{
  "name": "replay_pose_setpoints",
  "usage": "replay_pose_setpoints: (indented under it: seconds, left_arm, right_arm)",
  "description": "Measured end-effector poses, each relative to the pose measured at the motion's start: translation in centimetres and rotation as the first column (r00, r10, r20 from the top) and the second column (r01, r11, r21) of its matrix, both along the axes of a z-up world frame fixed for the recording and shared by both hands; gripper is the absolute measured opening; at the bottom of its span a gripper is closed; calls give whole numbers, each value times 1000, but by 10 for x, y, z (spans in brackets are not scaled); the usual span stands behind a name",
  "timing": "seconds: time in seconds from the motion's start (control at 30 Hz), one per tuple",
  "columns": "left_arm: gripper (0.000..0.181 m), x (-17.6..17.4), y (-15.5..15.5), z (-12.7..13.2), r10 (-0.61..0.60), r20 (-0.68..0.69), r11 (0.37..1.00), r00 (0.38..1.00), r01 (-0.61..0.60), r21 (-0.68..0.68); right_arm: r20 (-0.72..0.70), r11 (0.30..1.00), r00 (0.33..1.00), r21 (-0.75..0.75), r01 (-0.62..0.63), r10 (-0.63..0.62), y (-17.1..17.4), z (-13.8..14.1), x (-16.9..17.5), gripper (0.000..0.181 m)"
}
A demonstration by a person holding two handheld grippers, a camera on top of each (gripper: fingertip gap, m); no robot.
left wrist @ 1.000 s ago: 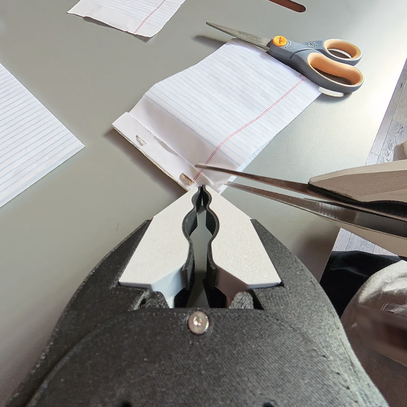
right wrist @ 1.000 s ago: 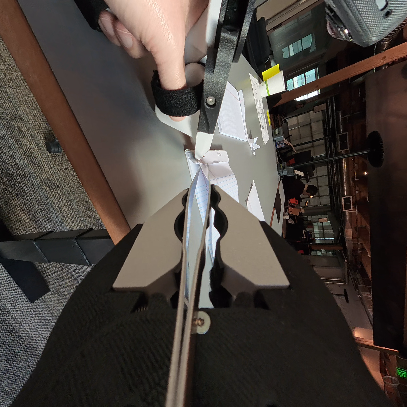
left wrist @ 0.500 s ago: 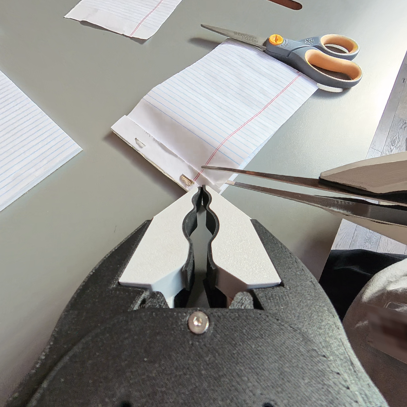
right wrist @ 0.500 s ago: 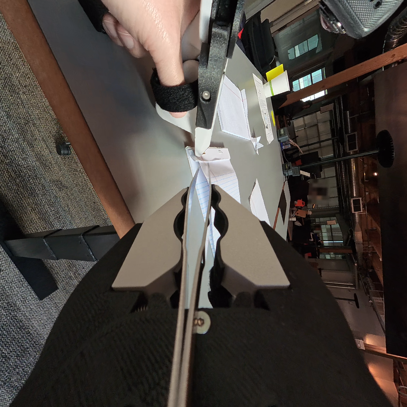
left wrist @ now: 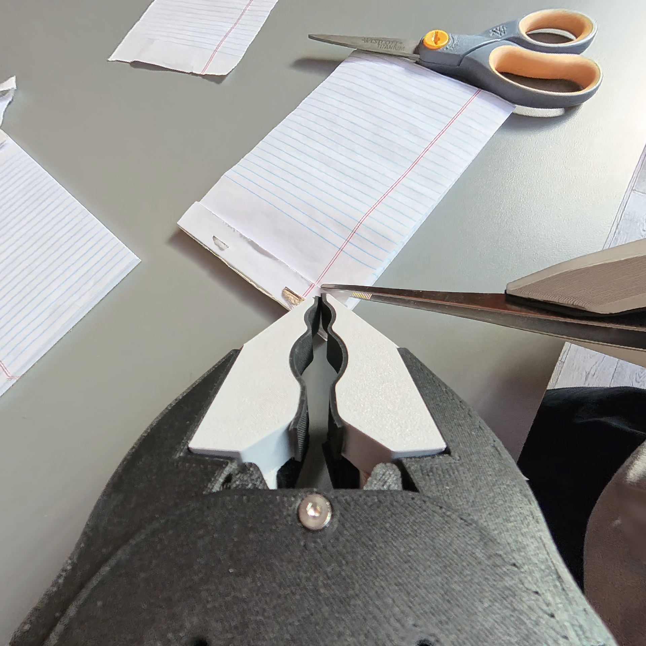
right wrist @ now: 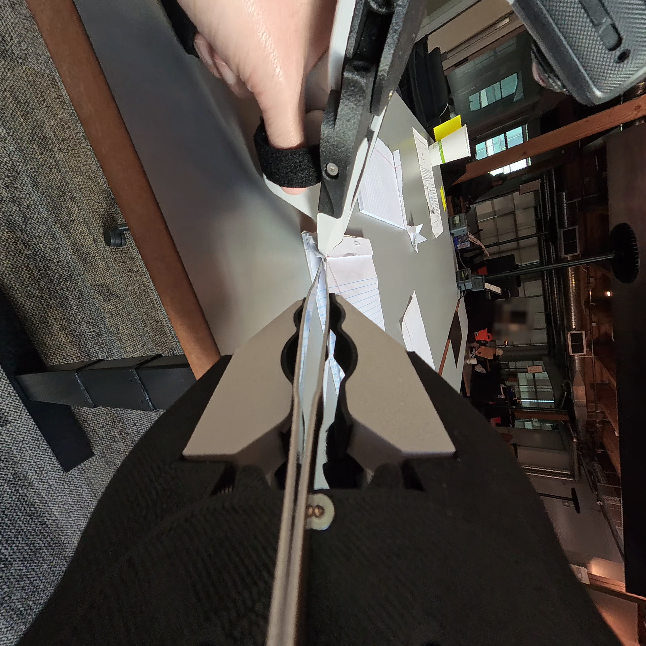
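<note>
Ahead of me on the grey table, scissors with grey and orange handles lie closed at the far right. A torn lined scrap sits at the far edge, and a loose lined sheet lies off to my left. Further along stand a paper cup, a printed slip and a crumpled scrap. Grey carpet lies below the table's wooden edge.

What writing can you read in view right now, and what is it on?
I won't quote writing; these bear it:
Steel blade of the grey-and-orange scissors: engraved print, legible.
White printed sheet far along the table: too small to read.
Lined white notepad at the left gripper: ruled lines only, no words.
</note>
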State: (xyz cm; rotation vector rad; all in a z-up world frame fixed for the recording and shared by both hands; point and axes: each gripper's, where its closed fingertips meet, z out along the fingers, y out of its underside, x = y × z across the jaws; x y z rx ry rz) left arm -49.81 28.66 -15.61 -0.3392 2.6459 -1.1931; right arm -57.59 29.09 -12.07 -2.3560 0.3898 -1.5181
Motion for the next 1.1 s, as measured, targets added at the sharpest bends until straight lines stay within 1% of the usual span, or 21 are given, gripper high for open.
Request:
replay_pose_setpoints:
  seconds: [0.17, 0.47, 0.63, 0.77, 0.87, 1.1]
  left_arm:
    - [0, 0, 1, -1, -8, -4, 1000, 1000, 8, -18]
    - [0, 0, 1, -1, -16, 11, 1000, 1000, 16, -19]
    - [0, 0, 1, -2, -21, 9, 1000, 1000, 21, -19]
    - [0, 0, 1, -2, -21, -3, 1000, 1000, 21, -23]
    - [0, 0, 1, -2, -21, -11, 999, 1000, 20, -27]
    - [0, 2, 1, -2, -8, -20, 1000, 1000, 8, -30]
  right_arm:
    - [-51, 997, 999, 75, -6, 10, -5, 5, 4, 10]
    - [-154, 987, 985, 153, -58, 82, -14, 13, 12, 6]
    - [-207, 973, 971, 222, -68, 115, -20, 18, 17, 6]
    - [-222, 977, 965, 189, -94, 136, -21, 17, 19, 12]
    - [-175, 985, 978, 152, -85, 111, -26, 19, 22, 21]
    - [-121, 991, 987, 96, -92, 103, -22, 15, 22, 20]
